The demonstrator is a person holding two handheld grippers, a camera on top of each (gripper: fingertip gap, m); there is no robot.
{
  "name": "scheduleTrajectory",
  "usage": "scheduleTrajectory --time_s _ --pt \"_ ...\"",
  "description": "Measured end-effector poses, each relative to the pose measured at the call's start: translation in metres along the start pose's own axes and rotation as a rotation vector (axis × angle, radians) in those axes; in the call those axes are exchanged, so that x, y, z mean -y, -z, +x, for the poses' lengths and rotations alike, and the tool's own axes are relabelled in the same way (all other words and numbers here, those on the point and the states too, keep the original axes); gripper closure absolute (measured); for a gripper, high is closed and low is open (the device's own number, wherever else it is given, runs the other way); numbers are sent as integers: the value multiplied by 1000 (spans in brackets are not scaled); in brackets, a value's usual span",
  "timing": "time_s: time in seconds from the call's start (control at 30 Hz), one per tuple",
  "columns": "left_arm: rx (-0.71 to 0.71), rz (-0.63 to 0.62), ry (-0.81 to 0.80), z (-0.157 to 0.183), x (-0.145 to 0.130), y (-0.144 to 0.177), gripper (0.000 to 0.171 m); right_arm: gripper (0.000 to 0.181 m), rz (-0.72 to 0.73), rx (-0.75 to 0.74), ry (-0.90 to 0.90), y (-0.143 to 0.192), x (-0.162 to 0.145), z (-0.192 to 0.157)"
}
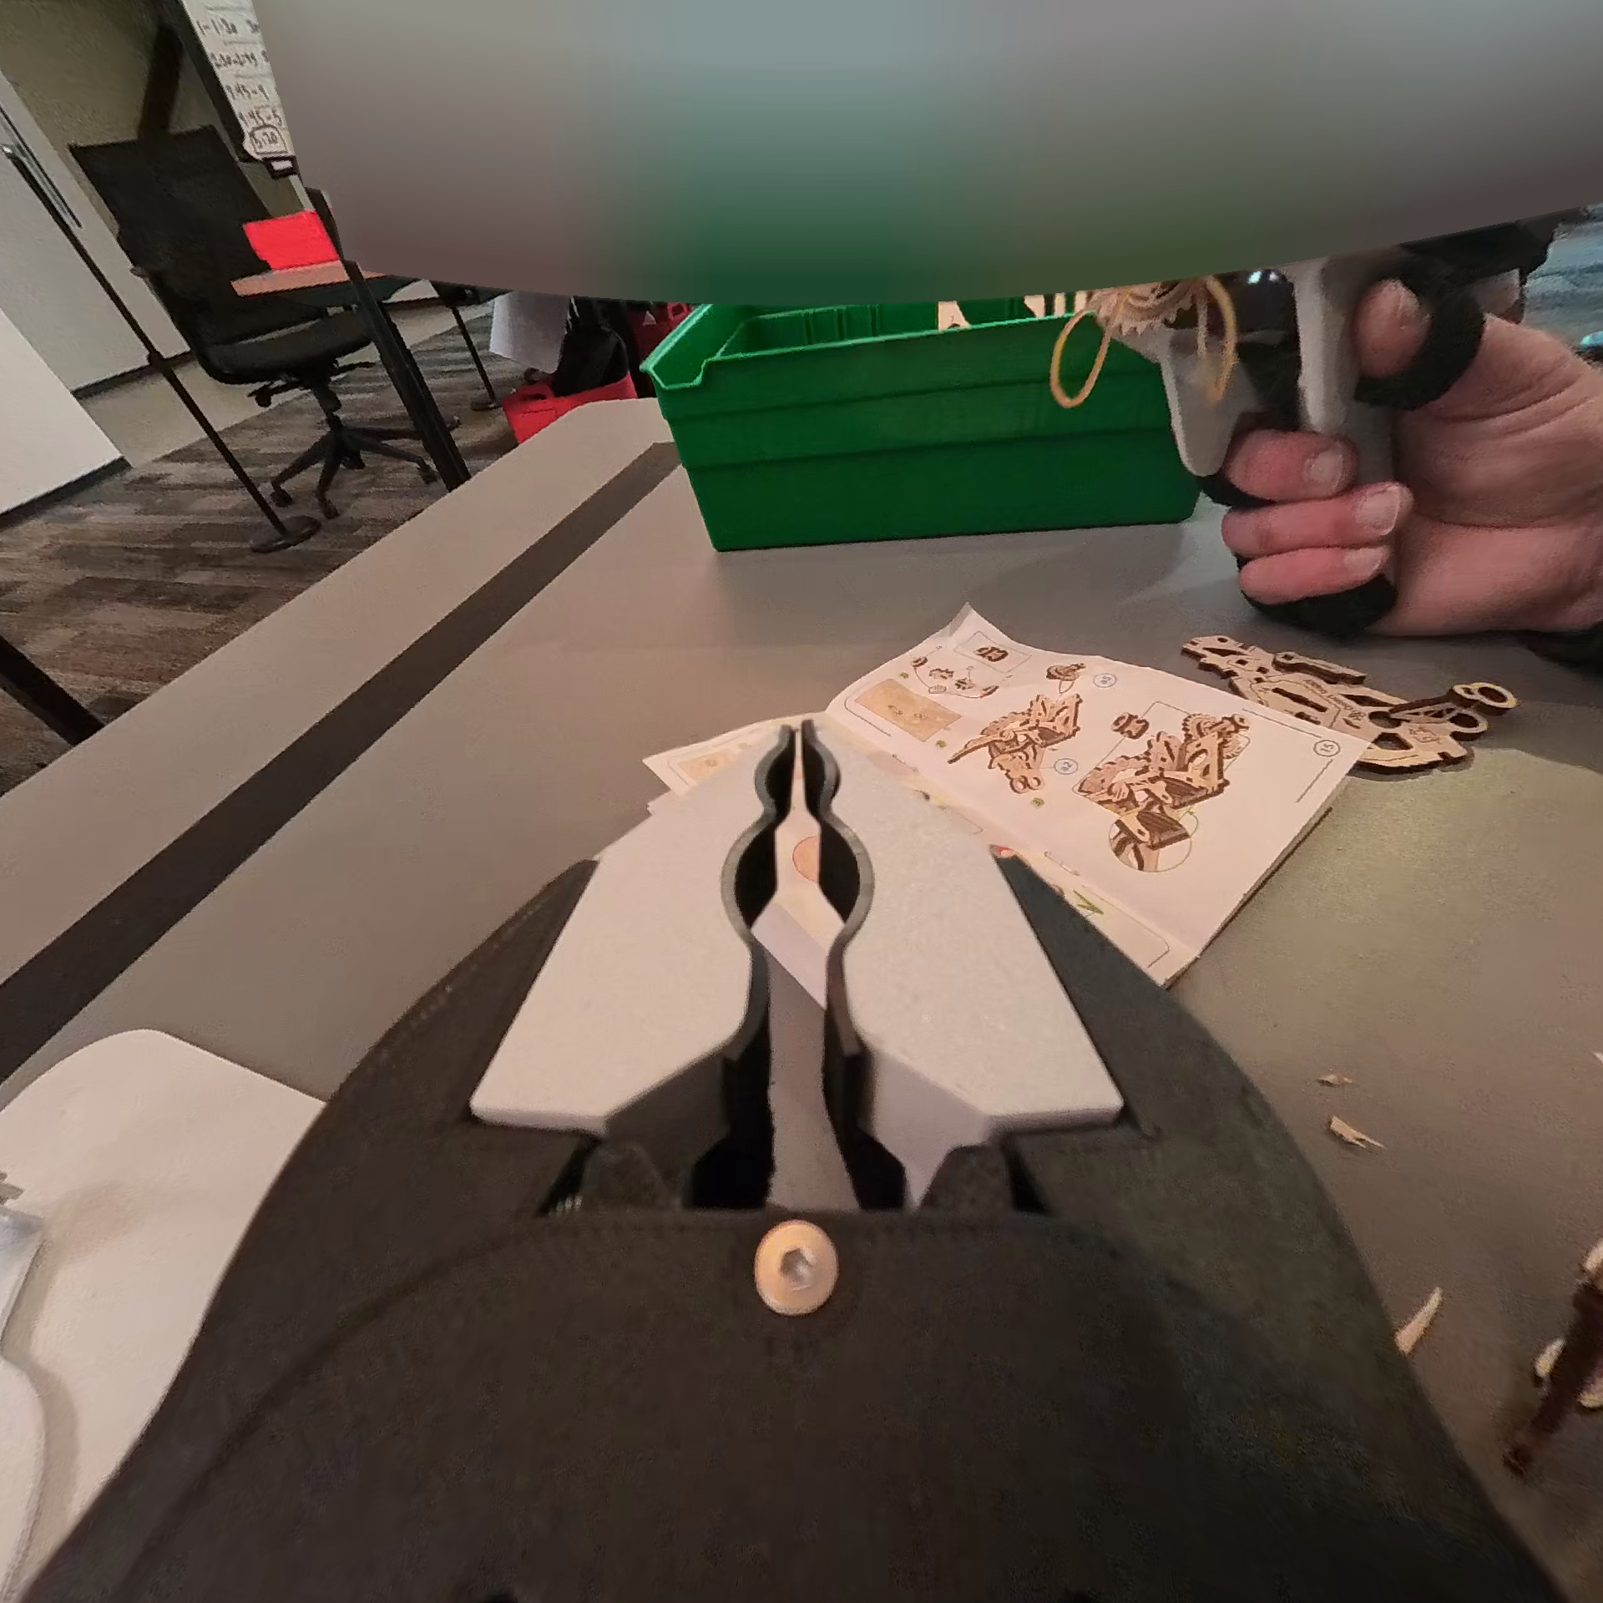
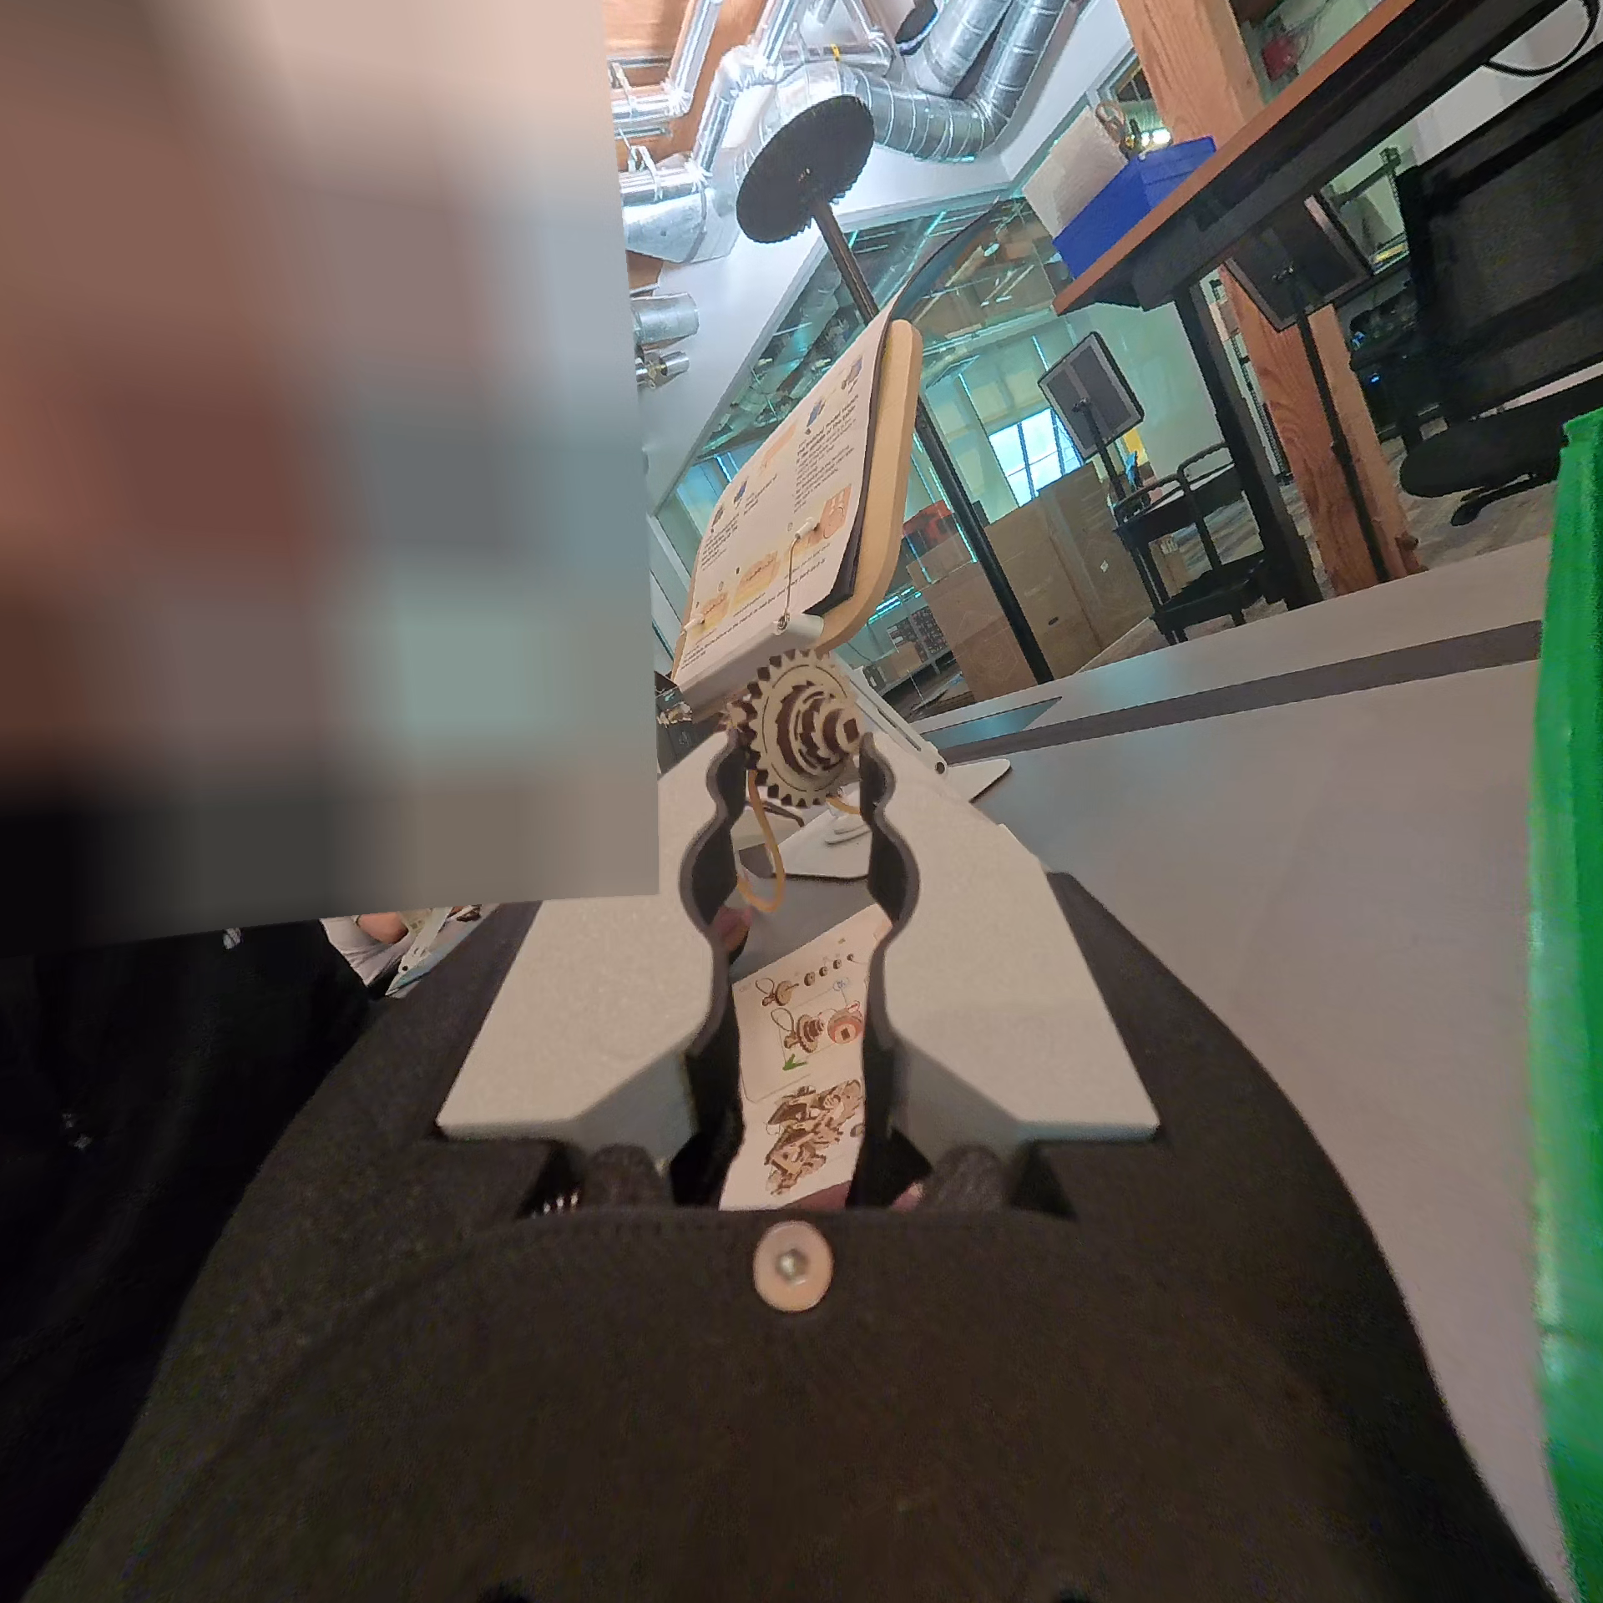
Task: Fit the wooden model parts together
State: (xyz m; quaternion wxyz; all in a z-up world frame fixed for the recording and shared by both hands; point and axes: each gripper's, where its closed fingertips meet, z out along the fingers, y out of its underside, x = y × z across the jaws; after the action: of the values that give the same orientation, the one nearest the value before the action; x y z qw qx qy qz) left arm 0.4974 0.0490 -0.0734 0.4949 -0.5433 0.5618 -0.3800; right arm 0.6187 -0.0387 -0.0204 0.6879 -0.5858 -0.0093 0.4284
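Observation:
My right gripper (image 2: 802,756) is shut on a wooden gear assembly (image 2: 798,737) and holds it up in the air. A yellow rubber band (image 2: 768,867) hangs from the assembly. In the left wrist view the right gripper (image 1: 1162,338) sits at the upper right in a person's hand (image 1: 1475,486), above the table. My left gripper (image 1: 799,737) is shut and empty, low over a printed instruction sheet (image 1: 1084,781). A flat wooden model part (image 1: 1353,703) lies on the grey table (image 1: 520,694) beyond the sheet, below the right hand.
A green plastic bin (image 1: 911,434) stands at the back of the table and fills the right edge of the right wrist view (image 2: 1570,867). A booklet on a stand (image 2: 807,520) is behind the gear. Wood shavings (image 1: 1353,1132) and another wooden piece (image 1: 1570,1370) lie at the right.

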Motion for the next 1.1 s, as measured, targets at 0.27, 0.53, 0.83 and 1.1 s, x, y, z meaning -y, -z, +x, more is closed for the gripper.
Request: scheduleTrajectory --time_s 0.27,0.53,0.83,1.1 --pt "-56 41 -104 27 36 -2 140 159 28 -30 -97 -11 7 -3" --pt "-164 58 -44 69 81 -8 90 159 -71 -16 -137 -60 -1 -51" --pt "-251 168 100 85 122 17 136 159 -115 -7 -82 -95 1 -109" --pt "-280 270 46 92 151 41 171 159 -99 -53 -25 -99 15 -133"
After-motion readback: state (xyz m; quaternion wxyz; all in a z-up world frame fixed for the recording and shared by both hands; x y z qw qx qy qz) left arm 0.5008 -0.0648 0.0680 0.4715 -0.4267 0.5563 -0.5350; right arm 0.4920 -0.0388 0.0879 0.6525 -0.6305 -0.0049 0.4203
